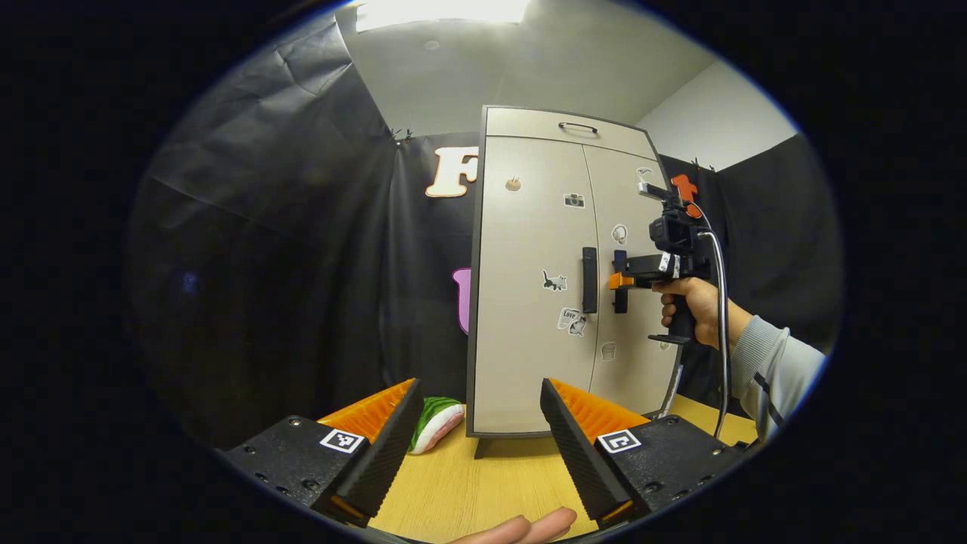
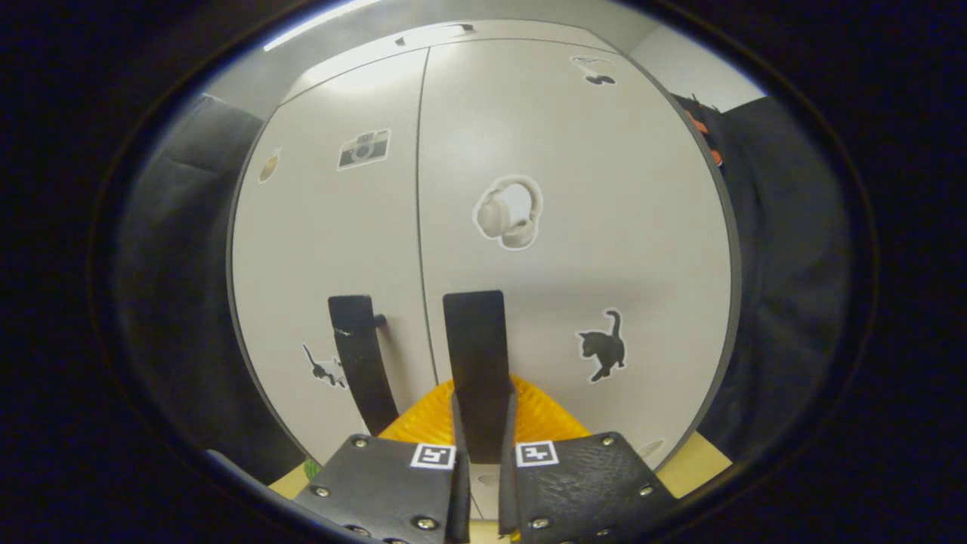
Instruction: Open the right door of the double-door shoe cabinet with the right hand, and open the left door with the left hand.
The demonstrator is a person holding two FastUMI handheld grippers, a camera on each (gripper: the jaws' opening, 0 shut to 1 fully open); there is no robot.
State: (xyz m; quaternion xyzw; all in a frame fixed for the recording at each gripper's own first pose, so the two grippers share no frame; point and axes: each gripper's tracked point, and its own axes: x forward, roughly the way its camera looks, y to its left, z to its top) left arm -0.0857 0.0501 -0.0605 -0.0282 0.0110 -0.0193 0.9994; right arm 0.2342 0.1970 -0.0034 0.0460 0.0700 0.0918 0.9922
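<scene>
Black cloth backed the wooden counter. My right hand-held gripper clenched the grey cabinet's right door's black bar handle; pulling came next, I judged. My left hand-held gripper hung released, facing the closed left door.

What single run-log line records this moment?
right gripper: shut on right door handle | left gripper: jaws open, back from cabinet | left door handle: untouched | both doors: closed
</scene>
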